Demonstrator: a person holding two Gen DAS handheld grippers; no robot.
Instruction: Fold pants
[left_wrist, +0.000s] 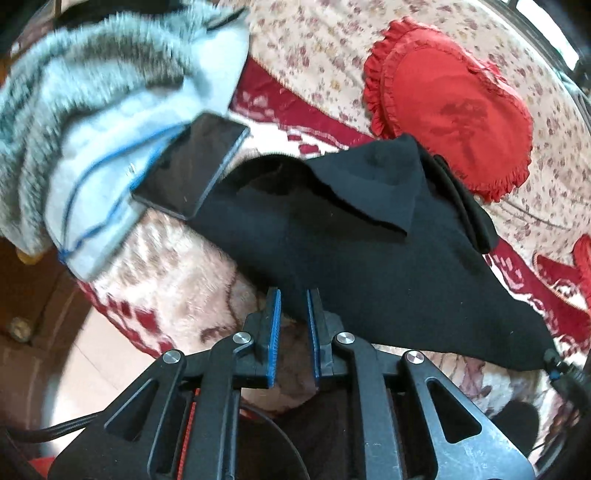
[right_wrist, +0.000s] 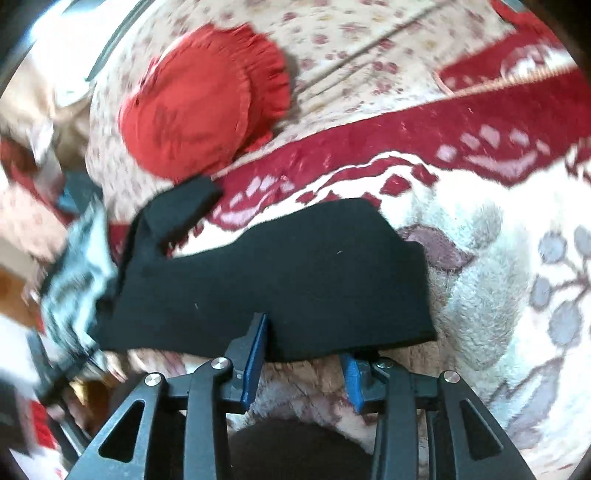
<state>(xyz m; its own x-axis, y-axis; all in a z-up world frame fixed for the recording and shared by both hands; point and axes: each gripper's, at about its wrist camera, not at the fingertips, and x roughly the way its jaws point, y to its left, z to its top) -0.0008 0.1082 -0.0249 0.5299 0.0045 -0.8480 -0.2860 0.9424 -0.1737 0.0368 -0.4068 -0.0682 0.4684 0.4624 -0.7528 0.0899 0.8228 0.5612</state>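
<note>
Pants (left_wrist: 369, 251) are bunched black on the blanket (right_wrist: 480, 280), waistband end toward 1 o'clock by the red heart pillow (left_wrist: 454, 110). Left tongs (left_wrist: 293, 317) are nearly pressed together at the hem; actual pinch is hard to tell. Right tongs (right_wrist: 306, 347) are spread, one finger hidden under the cloth.

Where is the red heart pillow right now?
The red heart pillow lies on the flowery blanket, just behind the black pants: upper right in the left wrist view, upper left in the right wrist view.

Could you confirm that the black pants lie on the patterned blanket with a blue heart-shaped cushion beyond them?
Not quite: the cushion is red, not blue, as the left wrist view shows. The pants are black and do lie on the patterned blanket, cushion beyond them.
</note>
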